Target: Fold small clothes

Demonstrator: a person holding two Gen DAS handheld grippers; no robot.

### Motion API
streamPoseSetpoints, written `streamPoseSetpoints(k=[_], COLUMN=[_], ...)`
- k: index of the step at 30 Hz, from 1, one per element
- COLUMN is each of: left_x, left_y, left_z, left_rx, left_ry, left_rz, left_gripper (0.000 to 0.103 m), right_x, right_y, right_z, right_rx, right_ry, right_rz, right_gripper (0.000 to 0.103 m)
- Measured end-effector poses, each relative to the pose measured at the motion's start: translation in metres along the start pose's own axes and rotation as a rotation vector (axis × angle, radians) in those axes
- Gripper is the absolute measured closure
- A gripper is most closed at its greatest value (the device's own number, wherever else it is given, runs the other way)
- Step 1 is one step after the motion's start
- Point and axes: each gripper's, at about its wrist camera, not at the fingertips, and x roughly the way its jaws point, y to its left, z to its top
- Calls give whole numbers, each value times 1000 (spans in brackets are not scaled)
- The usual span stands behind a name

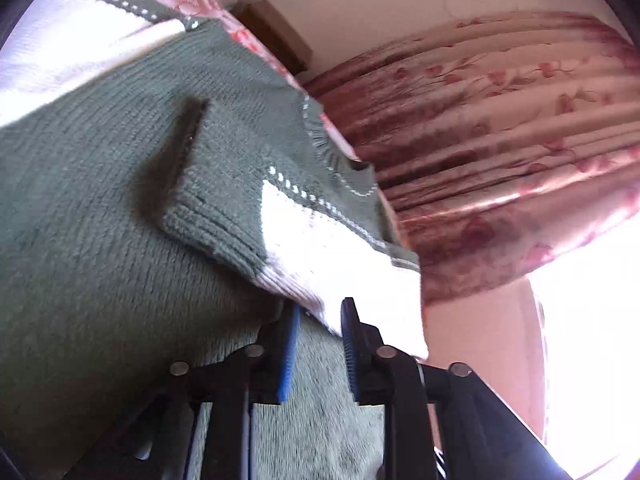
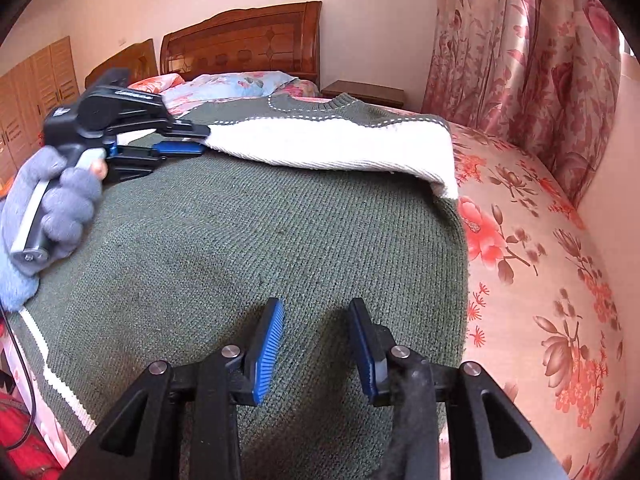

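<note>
A green knit sweater with white sleeves lies flat on the bed. One white sleeve is folded across its upper body. My left gripper is at the end of that sleeve, jaws around the white cuff edge; in the left wrist view the white cuff sits between the parted blue pads, and whether they grip it is unclear. My right gripper is open and empty, low over the sweater's lower body.
The floral pink bedspread extends to the right. Pink floral curtains hang at the right. A wooden headboard, pillows and a nightstand are at the far end. A cable hangs at the bed's left edge.
</note>
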Motion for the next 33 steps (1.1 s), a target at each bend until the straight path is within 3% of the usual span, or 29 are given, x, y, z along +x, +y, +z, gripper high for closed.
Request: streamPoseSetpoints(k=[1,2,3,9,12,14,19,23,33], left_x=[1,-1,2,9,16,10,8,5,-6], left_y=[-3,-5,-8,-30,-37,-32,-28,-26,-19], left_z=[-1,2,1,-2,-2,-5,-6,-8,-9], left_rx=[16,28,43,173,211,215,215,224,180], left_ry=[-1,0,-3,-36,-39,-44,-51,-48,-99], left_rz=[-18,-29,-35,-4,9,12,4,12,-3], left_gripper=[67,23,0,0,0,0,0,0,0], right_x=[1,1,1,-11,14,34,60,65,48], right_y=[0,-2,-4,-48,-72,-81,-86,-93,-129], right_z=[1,3,6,36,50,57,68,76,56], right_rx=[-5,-15,-17,124,145,148,161,143,397], right_ry=[5,19,32,-48,1,38,34,25,-20], right_rz=[2,9,7,-164,-247,-231,-190,-325,-151], right_gripper=[68,68,68,67,66,66,66,64,56])
